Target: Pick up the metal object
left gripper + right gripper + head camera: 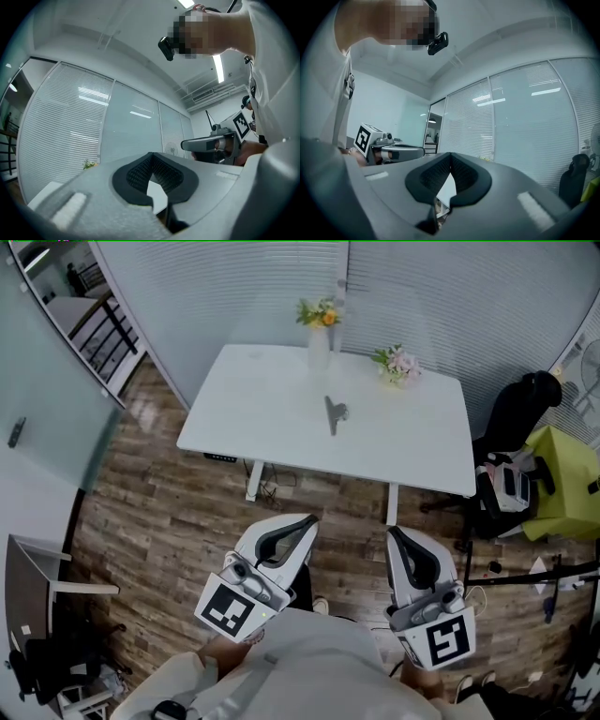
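The metal object (335,412) lies near the middle of the white table (422,451), with a vase of flowers (319,341) behind it and a small posy (397,363) further right. Well short of the table, over the wood floor (159,512) (close to the person's body), the left hand-held gripper (308,519) and the right hand-held gripper (394,533) each have their jaws closed together on nothing.

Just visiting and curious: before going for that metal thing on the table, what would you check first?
1. Metal object lies in plain sight on the table: ok.
2. Tall vase and small bouquet stand apart from it: ok.
3. Left gripper and right gripper empty: ok.
4. Fingers open for a grasp: not ok, both pairs shut.
5. Grippers near the object: not ok, both over the floor, short of the table.
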### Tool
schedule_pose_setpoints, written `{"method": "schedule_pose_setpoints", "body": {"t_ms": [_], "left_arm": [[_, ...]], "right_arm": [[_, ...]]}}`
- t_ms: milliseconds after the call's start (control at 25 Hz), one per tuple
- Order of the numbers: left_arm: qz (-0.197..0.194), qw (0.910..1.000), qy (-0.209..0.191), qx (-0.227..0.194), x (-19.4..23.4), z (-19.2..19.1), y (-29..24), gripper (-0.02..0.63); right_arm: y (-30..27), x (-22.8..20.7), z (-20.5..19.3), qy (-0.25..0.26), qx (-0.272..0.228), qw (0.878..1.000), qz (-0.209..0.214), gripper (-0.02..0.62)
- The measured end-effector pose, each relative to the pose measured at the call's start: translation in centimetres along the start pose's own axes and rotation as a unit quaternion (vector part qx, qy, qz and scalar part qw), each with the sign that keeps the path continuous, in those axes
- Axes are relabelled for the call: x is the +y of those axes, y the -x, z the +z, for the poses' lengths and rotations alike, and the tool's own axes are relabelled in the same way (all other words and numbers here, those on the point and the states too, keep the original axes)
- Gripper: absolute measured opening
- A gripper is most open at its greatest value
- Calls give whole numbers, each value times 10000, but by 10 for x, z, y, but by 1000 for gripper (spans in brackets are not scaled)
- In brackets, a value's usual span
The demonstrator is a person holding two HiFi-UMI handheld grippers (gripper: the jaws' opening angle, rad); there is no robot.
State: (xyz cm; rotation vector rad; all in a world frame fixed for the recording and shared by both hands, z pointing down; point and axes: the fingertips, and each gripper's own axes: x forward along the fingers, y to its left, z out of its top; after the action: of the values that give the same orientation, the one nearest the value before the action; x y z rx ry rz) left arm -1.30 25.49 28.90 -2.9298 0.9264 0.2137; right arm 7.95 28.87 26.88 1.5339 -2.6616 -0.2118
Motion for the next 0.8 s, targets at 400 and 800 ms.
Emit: {"method": "schedule_pose_setpoints", "body": {"t_ms": [400, 800], "left_arm": [[-47, 9999, 99, -8, 91, -9, -41, 5], [-62, 9999, 129, 27, 187, -18, -83, 5]], "right_arm": [[-99, -32, -4, 49, 64, 10000, 32, 5], [-199, -66, -8, 68, 54, 10000, 32, 5]]}}
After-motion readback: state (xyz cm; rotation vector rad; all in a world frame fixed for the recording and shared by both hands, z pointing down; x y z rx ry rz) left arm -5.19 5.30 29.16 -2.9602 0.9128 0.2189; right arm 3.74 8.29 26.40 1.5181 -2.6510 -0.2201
